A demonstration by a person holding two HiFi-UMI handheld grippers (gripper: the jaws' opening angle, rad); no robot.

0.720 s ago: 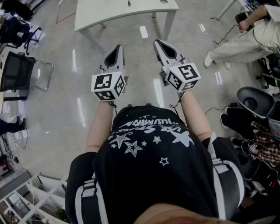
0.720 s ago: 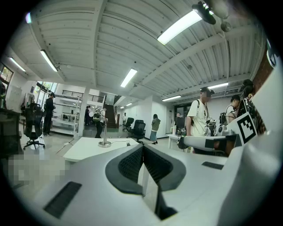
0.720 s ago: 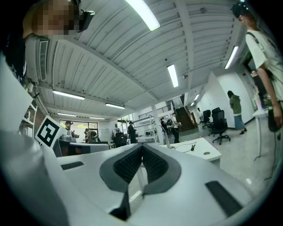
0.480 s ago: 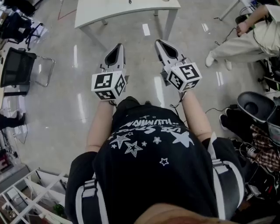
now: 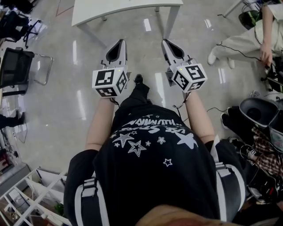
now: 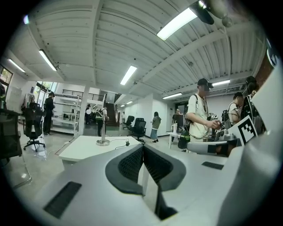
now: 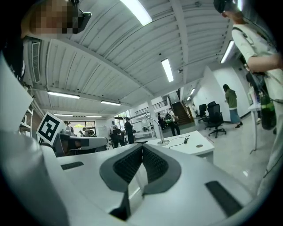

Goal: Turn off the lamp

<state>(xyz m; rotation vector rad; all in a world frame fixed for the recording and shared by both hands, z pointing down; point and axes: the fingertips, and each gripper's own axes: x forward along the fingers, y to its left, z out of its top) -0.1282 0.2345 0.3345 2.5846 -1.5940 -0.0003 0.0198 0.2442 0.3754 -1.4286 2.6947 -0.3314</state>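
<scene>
The lamp [image 6: 103, 131] is a thin metal stand on a round base, standing on a white table [image 6: 84, 149] some way ahead. The right gripper view shows the lamp [image 7: 158, 128] with a curved neck on that table [image 7: 196, 146], a cable lying beside it. In the head view only the table's near edge [image 5: 124, 8] shows; the lamp is out of frame. My left gripper [image 5: 118, 45] and right gripper [image 5: 169, 44] are held level side by side over the floor, well short of the table. Both are shut and hold nothing: left gripper [image 6: 143, 147], right gripper [image 7: 142, 147].
Black office chairs [image 5: 17, 67] stand at the left. A seated person [image 5: 247, 39] is at the right, with a dark round seat [image 5: 256, 102] and bags nearby. A standing person [image 6: 201, 115] is to the right of the table. White shelving [image 5: 31, 198] sits behind me at the left.
The table has slid toward the top edge of the head view and a shoe now shows between the grippers. The seated person has lowered an arm. The grippers keep their pose.
</scene>
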